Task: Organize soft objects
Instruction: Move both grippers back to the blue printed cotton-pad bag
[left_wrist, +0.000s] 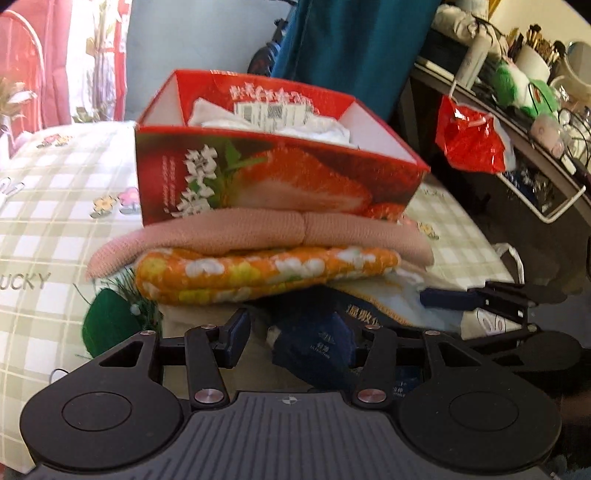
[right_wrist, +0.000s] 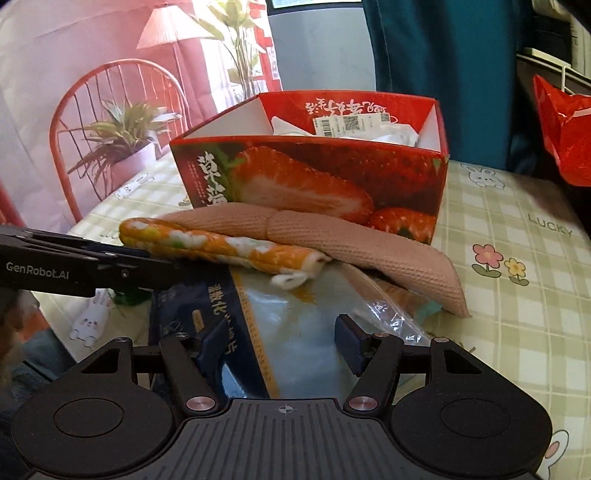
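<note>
Red cardboard makes the box (right_wrist: 314, 181), which stands past both sets of jaws with white things already inside. A pink knit cloth (right_wrist: 354, 243) and an orange flower cloth (right_wrist: 221, 243) lie folded just in front of it, ahead of the jaws. The left gripper (left_wrist: 295, 332) has its jaws wide apart around a dark blue packet (left_wrist: 314, 347), not squeezing it. The right gripper (right_wrist: 280, 347) is wide open too, over a clear plastic bag (right_wrist: 306, 325), holding nothing. I think the packing is partway done. Next, one gripper should close gently on a cloth and lift it into the box.
</note>
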